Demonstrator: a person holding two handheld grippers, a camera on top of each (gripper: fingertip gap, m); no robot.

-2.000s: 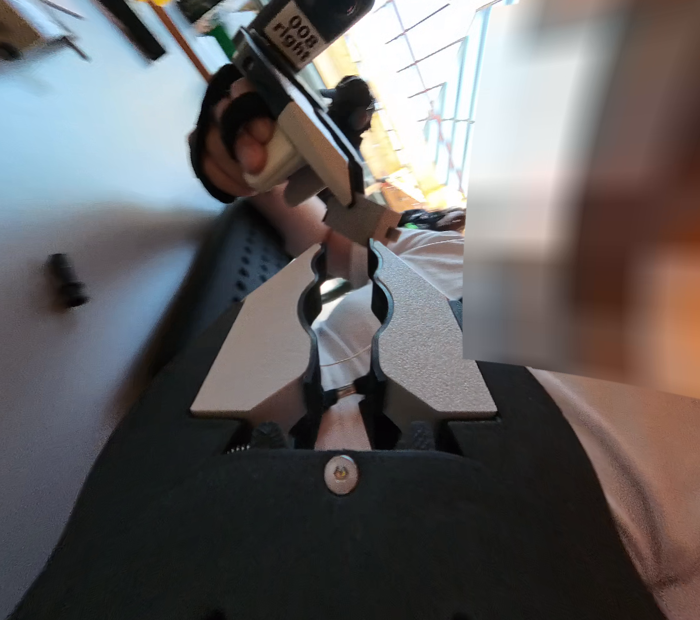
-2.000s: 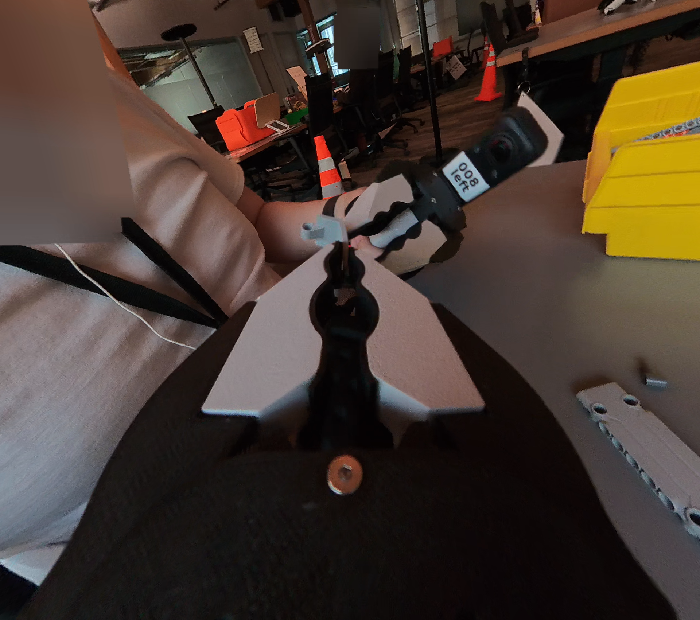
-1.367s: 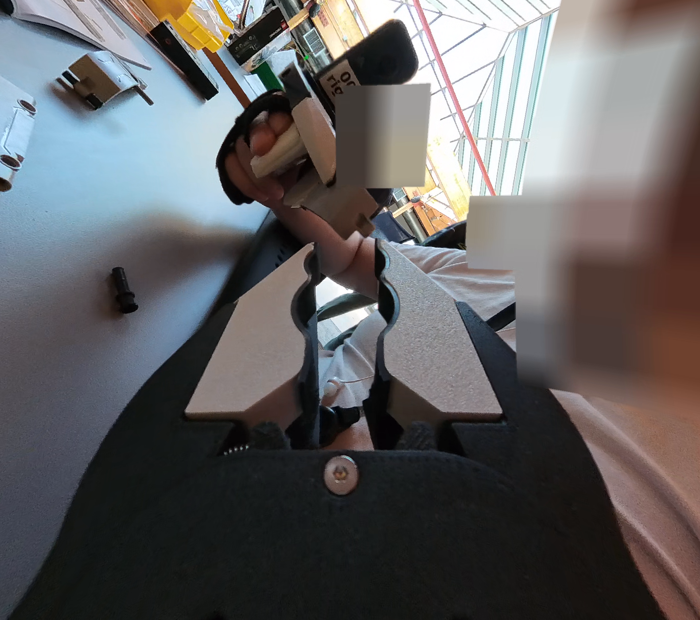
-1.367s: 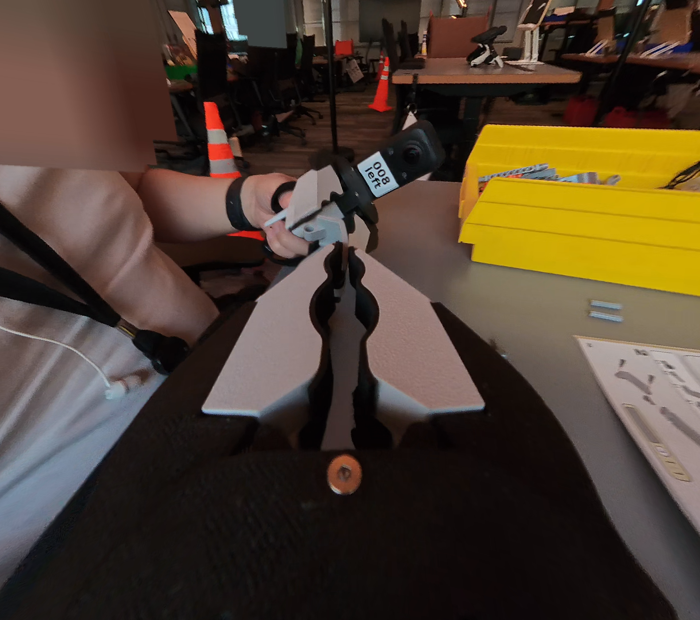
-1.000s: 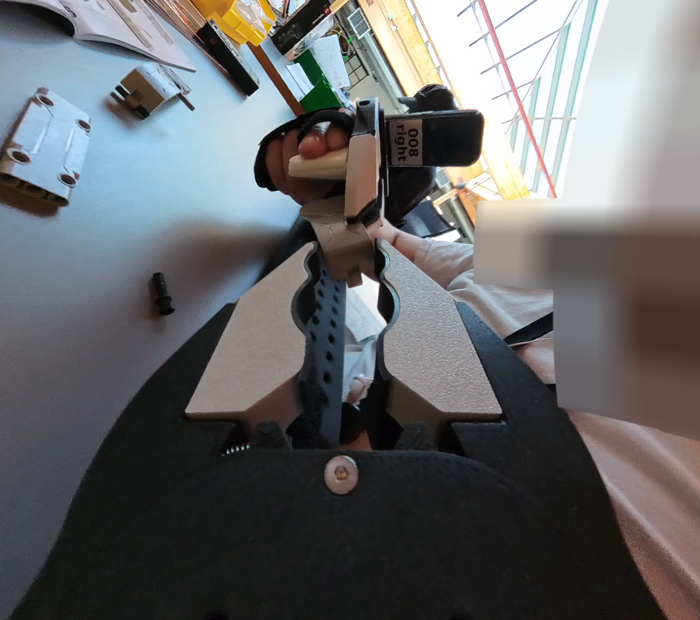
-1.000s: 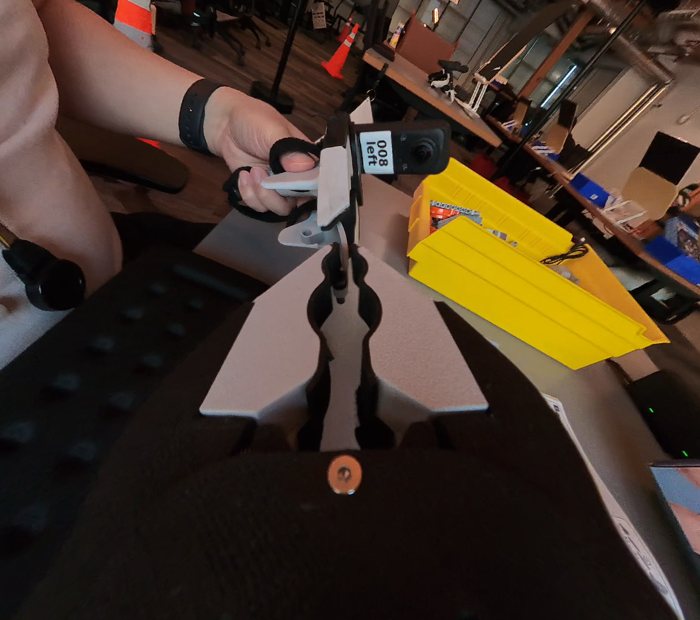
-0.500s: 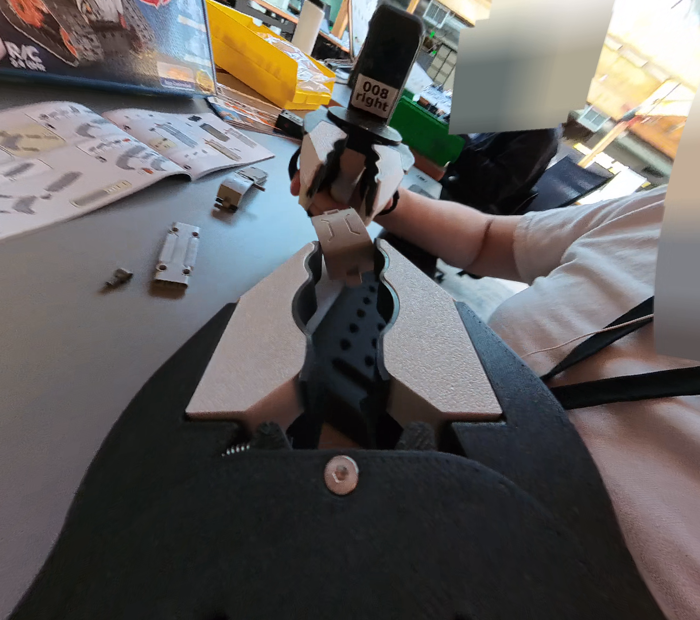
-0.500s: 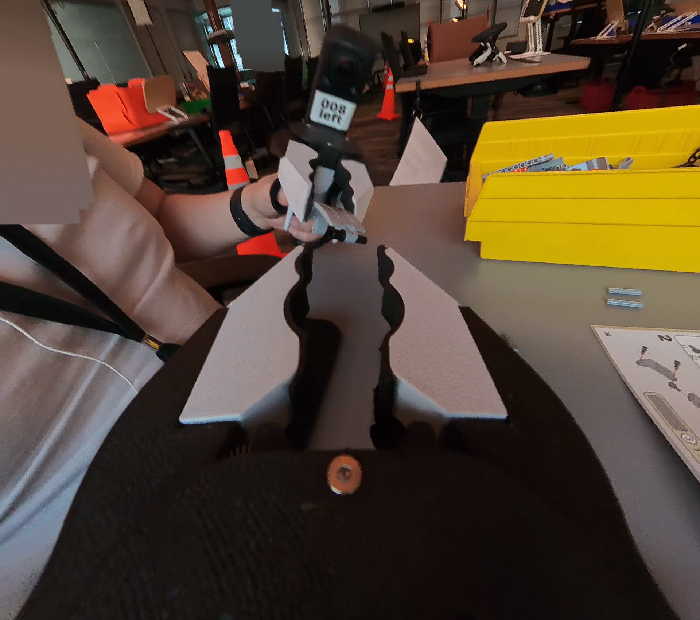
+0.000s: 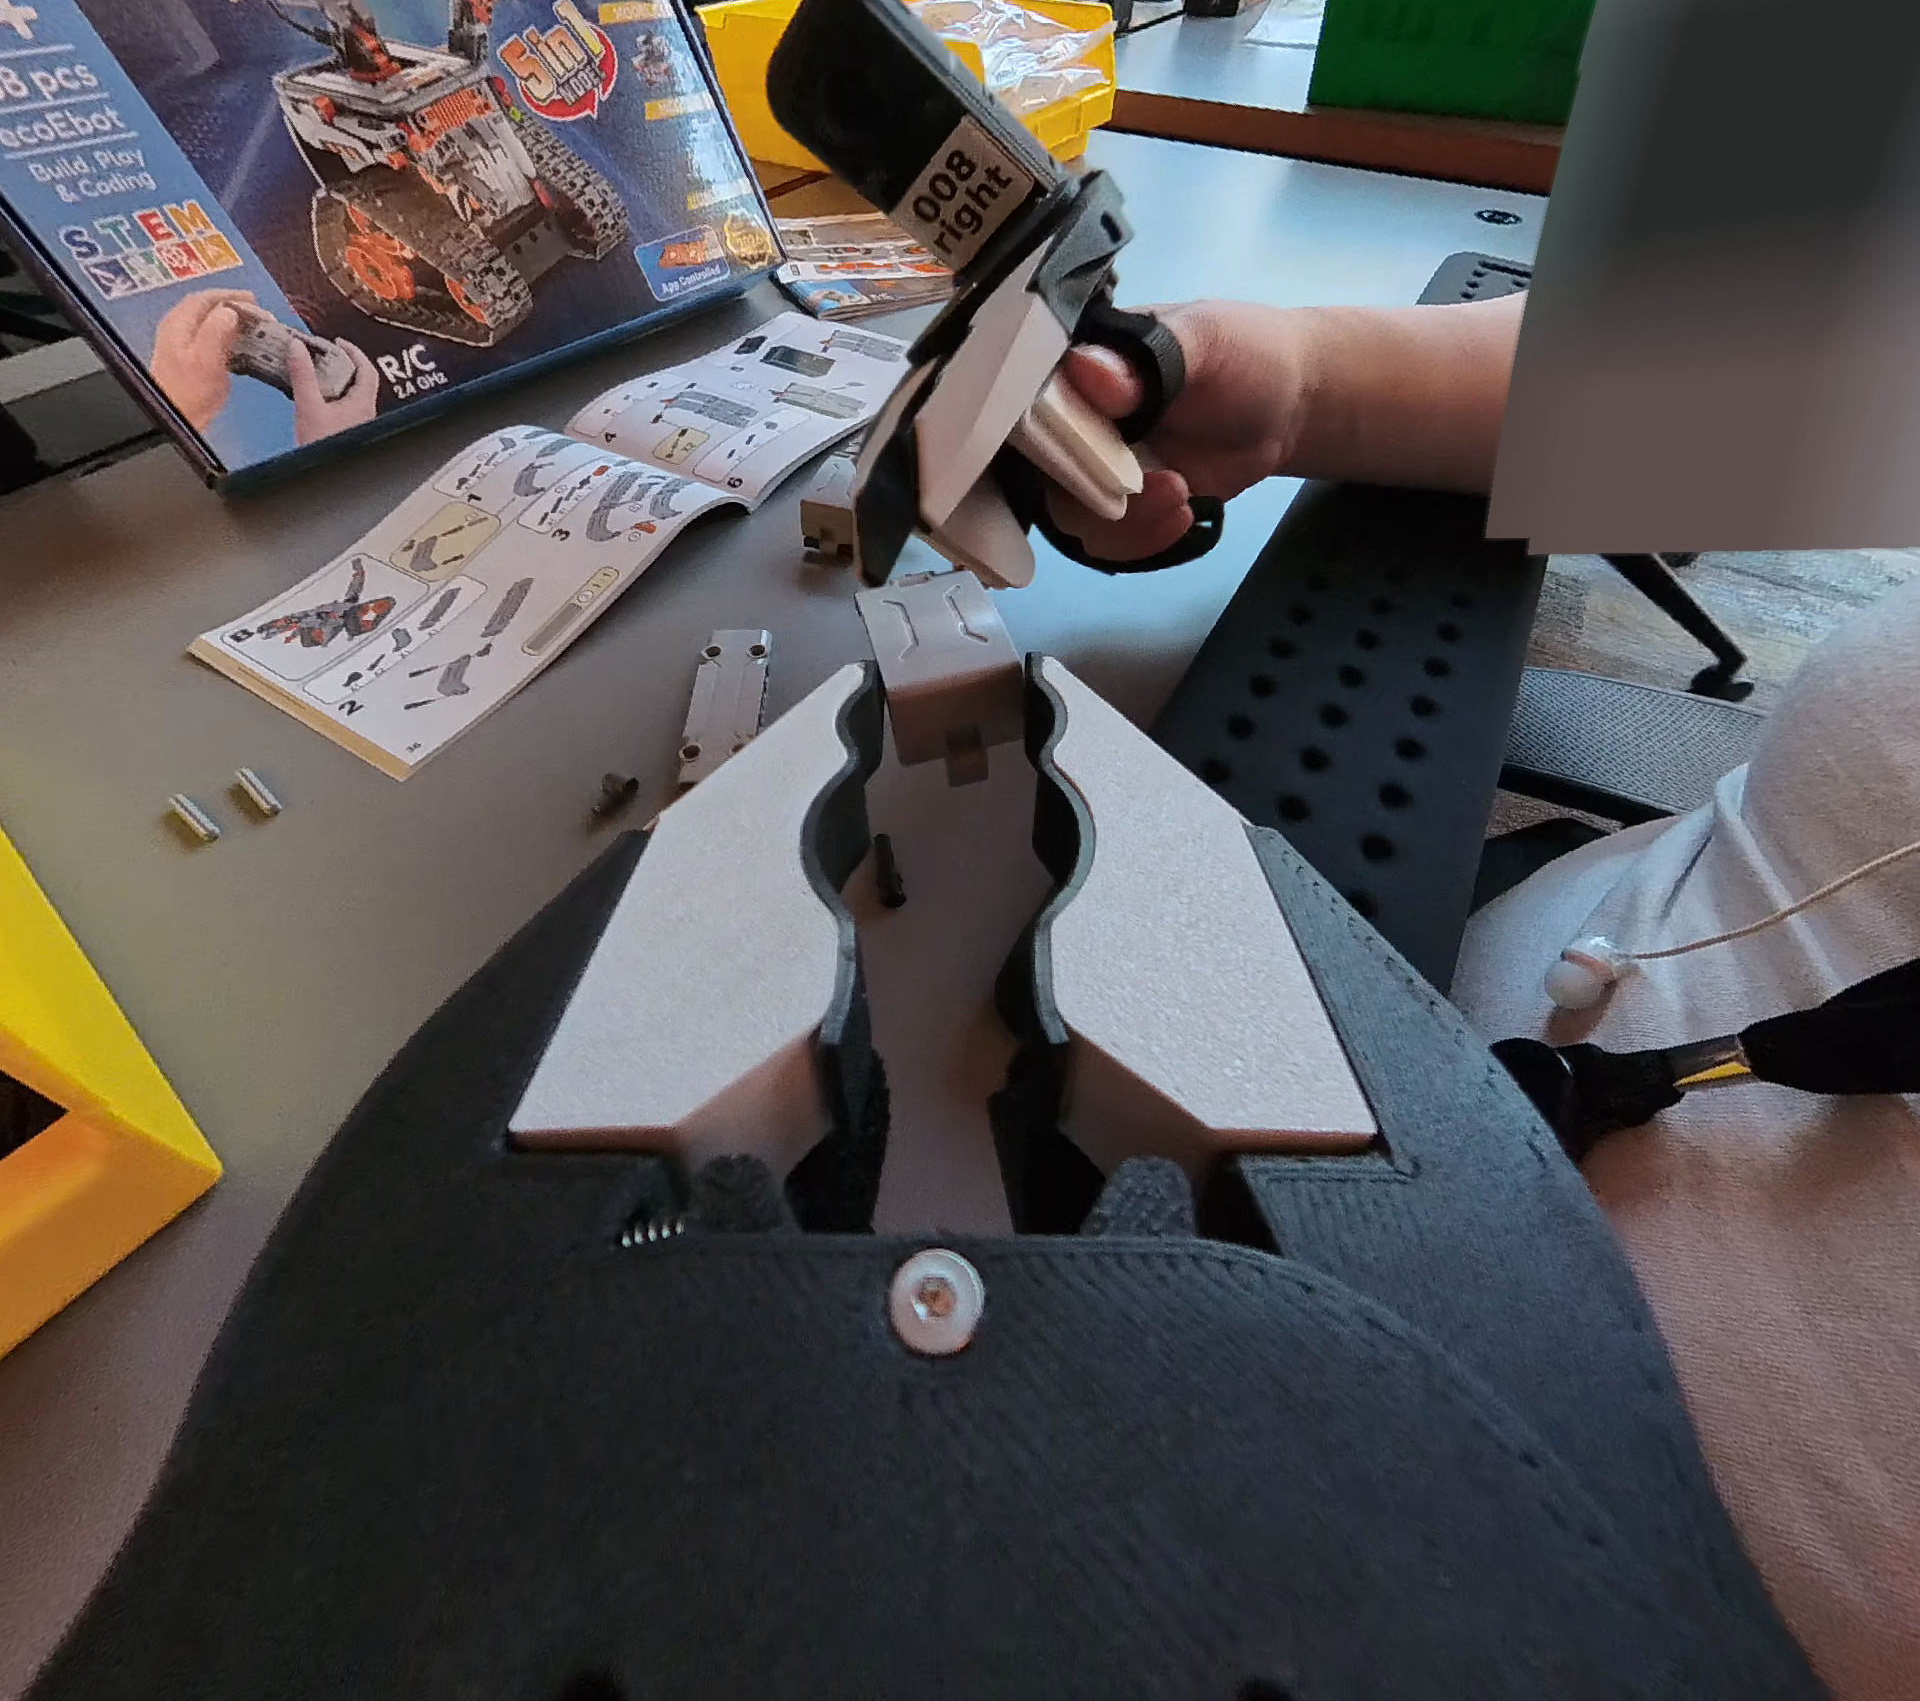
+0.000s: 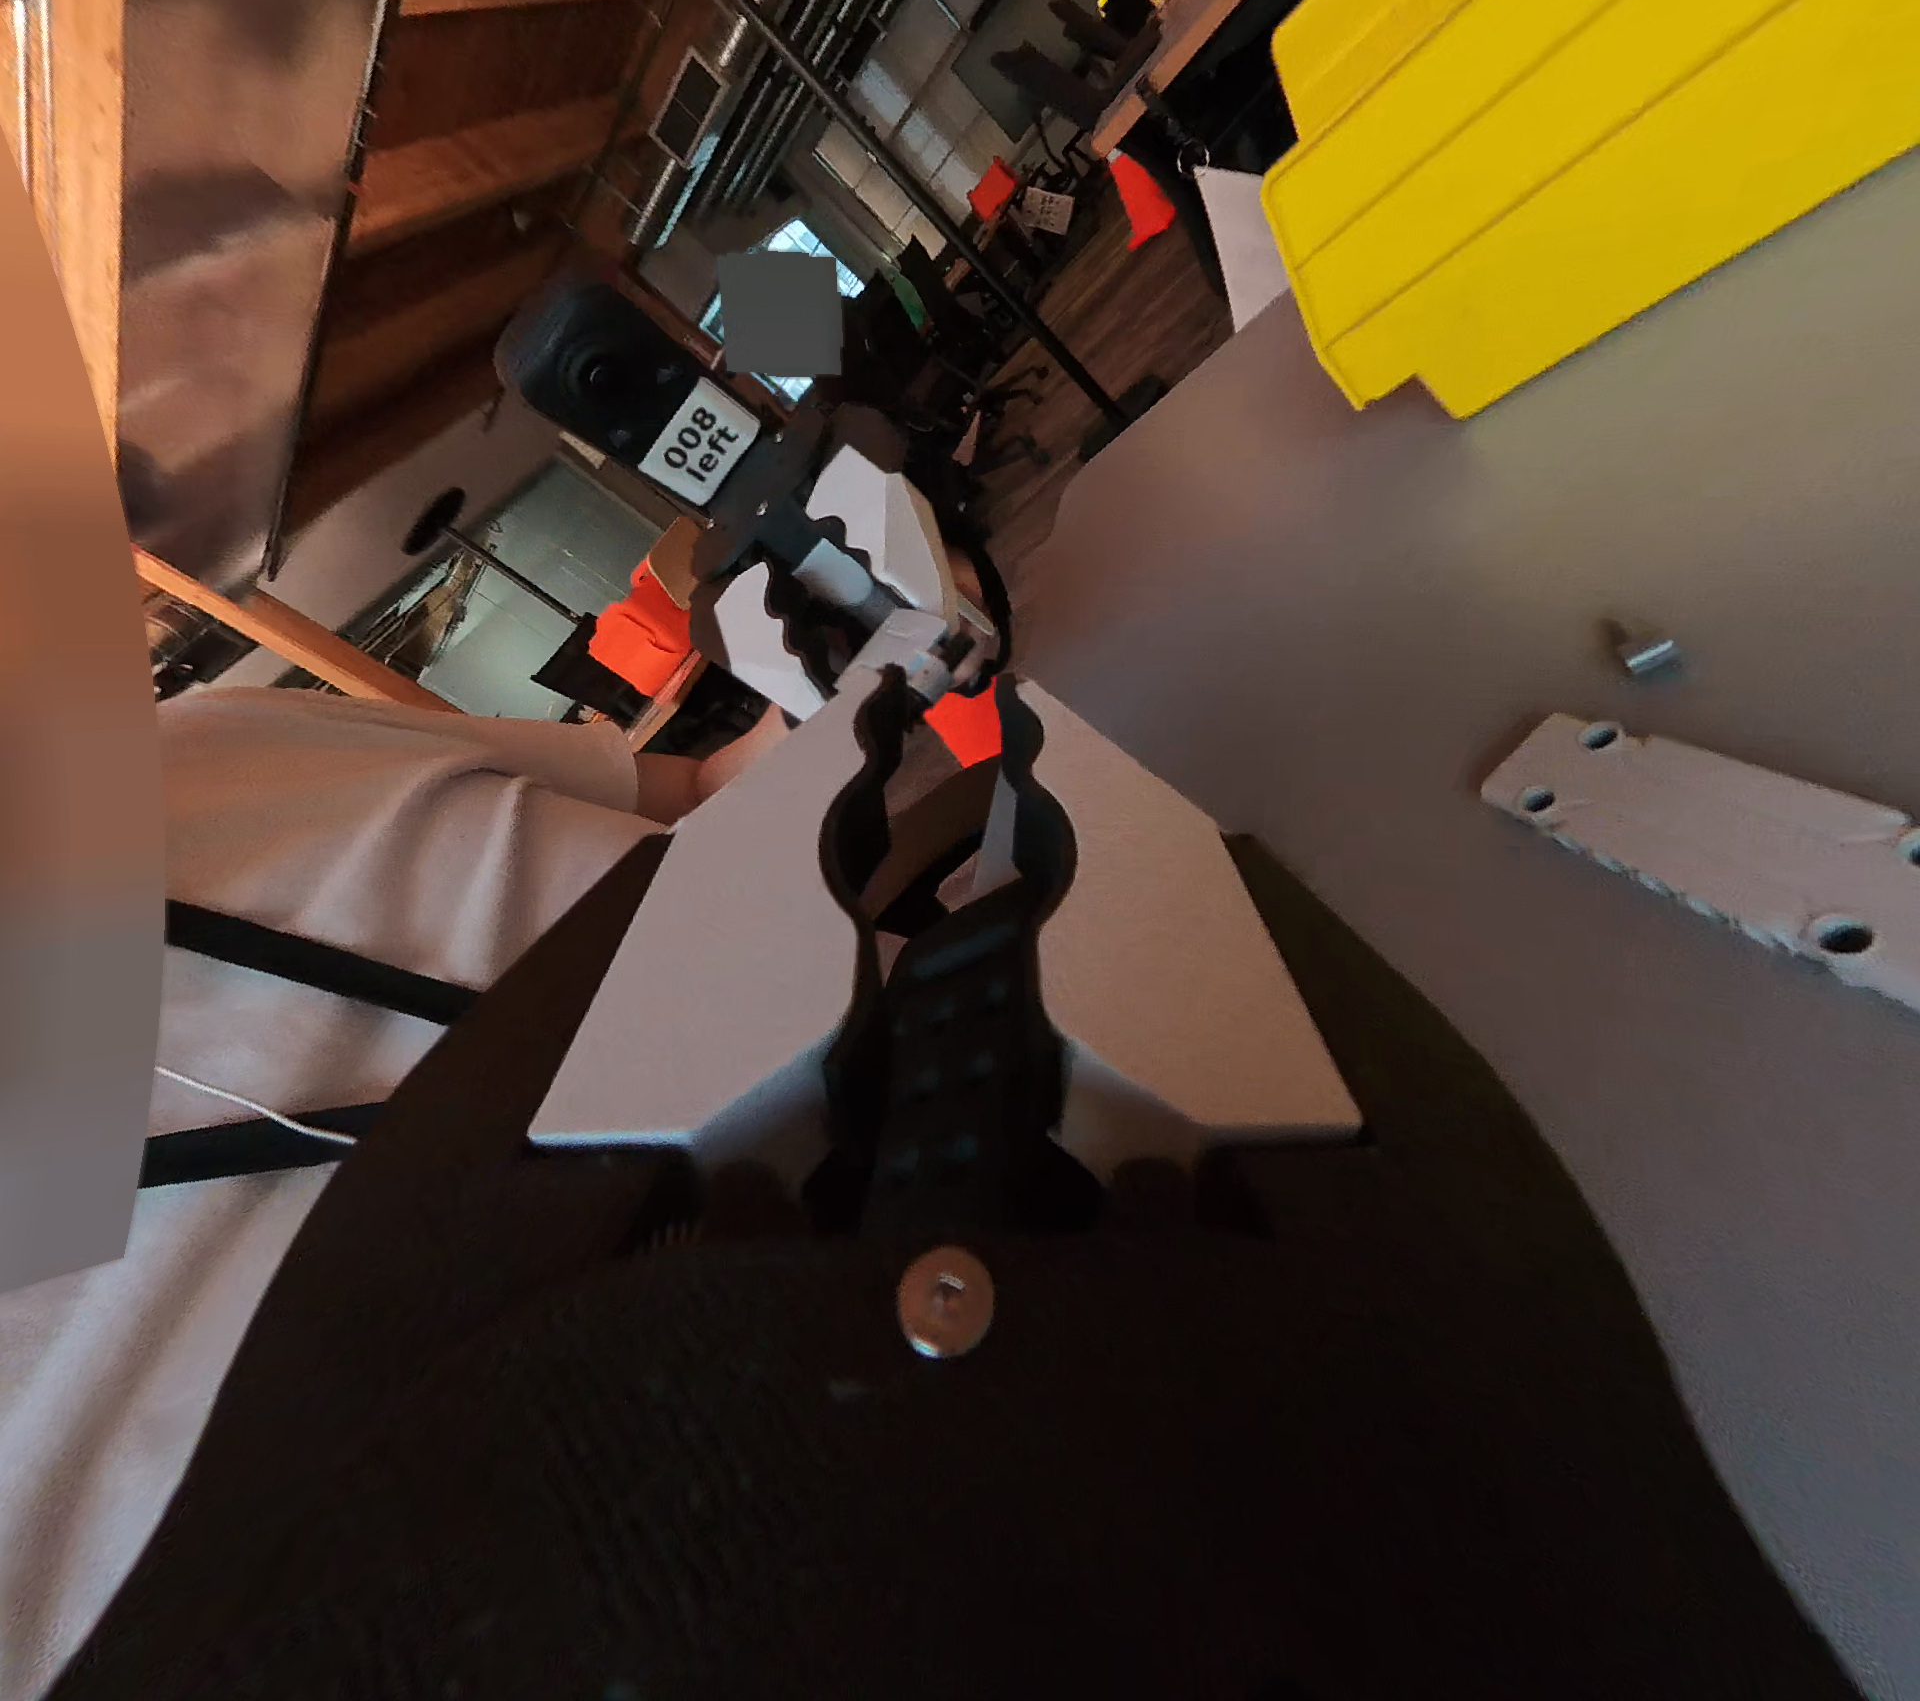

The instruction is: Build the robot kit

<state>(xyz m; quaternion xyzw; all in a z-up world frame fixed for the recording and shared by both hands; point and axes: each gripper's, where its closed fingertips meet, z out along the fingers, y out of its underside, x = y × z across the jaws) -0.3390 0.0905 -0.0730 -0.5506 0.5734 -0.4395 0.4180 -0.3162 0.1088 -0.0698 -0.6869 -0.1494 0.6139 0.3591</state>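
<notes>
A: What did the left gripper (image 9: 951, 695) hold?

B: A grey curved piece (image 9: 940, 664), pinched at its fingertips above the tabletop (image 9: 312, 903). A small black pin (image 9: 886, 872) lay on the tabletop below that piece.

A: And the right gripper (image 10: 948, 701)?

B: Its jaws stood apart, grasping nothing. It tilted steeply down, tips just above the grey piece, a hand (image 9: 1195, 425) wrapped round its handle.

A: Anything near the piece?

B: A flat grey plate (image 9: 722, 701) just left of it, an open instruction booklet (image 9: 540, 550) farther left, the kit box (image 9: 343, 82) behind that, upright.
</notes>
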